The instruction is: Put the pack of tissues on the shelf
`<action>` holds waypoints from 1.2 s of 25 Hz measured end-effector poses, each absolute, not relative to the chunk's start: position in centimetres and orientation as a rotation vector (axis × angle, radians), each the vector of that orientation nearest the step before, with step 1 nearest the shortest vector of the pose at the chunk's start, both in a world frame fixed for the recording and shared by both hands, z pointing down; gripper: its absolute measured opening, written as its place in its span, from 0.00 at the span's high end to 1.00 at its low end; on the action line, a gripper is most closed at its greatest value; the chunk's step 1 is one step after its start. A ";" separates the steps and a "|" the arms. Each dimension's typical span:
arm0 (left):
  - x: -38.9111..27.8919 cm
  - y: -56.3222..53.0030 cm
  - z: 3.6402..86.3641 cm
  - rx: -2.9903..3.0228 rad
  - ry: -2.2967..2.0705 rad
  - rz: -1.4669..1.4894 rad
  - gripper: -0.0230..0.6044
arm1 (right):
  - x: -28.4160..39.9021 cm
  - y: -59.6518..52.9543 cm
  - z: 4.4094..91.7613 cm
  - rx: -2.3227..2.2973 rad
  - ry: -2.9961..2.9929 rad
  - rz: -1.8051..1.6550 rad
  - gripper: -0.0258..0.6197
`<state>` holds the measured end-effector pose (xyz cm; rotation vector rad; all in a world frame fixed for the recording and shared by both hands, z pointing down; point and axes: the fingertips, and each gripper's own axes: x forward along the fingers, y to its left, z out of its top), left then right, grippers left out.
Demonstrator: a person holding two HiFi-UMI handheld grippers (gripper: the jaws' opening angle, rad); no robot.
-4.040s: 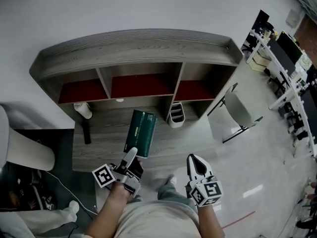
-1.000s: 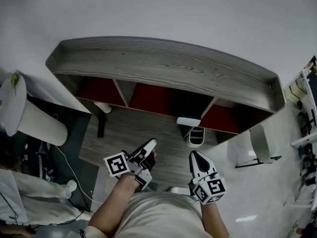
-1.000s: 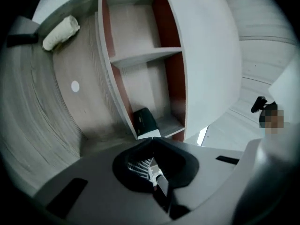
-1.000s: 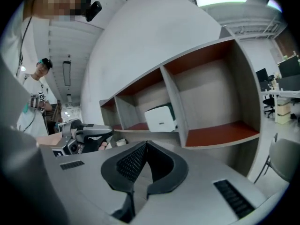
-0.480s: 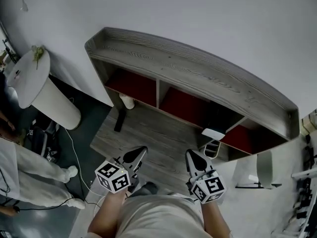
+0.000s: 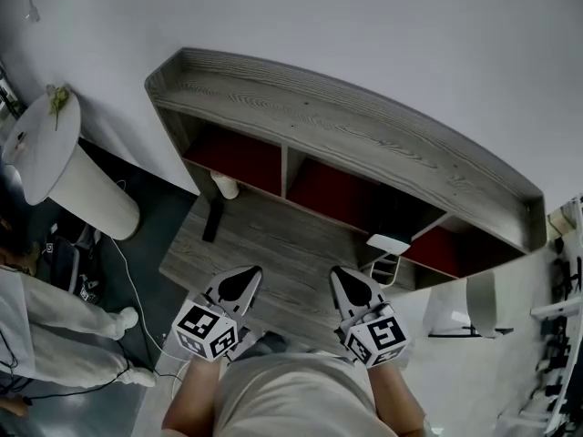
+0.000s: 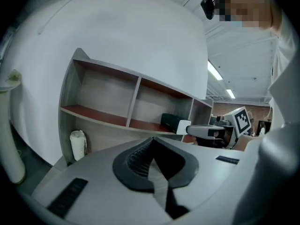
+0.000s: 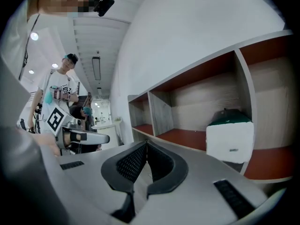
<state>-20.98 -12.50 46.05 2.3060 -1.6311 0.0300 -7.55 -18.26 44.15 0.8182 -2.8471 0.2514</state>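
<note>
The pack of tissues (image 6: 389, 243), dark green with a white end, lies on the red shelf board of the grey wooden shelf unit (image 6: 346, 135). It sits by the divider between the middle and right compartments, white end jutting forward. It also shows in the left gripper view as the pack (image 7: 176, 123) and in the right gripper view as the pack (image 8: 229, 135). My left gripper (image 6: 239, 285) and right gripper (image 6: 349, 287) are side by side near my body, well short of the shelf. Both are shut and empty.
A white paper roll (image 6: 224, 187) and a black object (image 6: 211, 218) sit on the lower wooden surface (image 6: 273, 244) at the left. A white organiser (image 6: 387, 269) stands below the pack. A round white pedestal table (image 6: 50, 167) is far left, a chair (image 6: 469, 308) at the right. A person (image 8: 58, 95) stands behind.
The pack lay on the lower surface by my left gripper four seconds ago; it now rests in the shelf. Both grippers have drawn back toward my body and closer together.
</note>
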 end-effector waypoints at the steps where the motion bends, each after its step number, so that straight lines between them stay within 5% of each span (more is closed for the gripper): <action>1: -20.8 -12.7 46.0 2.311 -1.623 0.025 0.94 | -7.4 -18.4 44.3 0.829 -2.842 0.255 0.92; 30: -17.5 -16.1 46.2 2.404 -1.502 0.040 0.94 | -4.6 -19.9 44.7 0.896 -2.788 0.215 0.92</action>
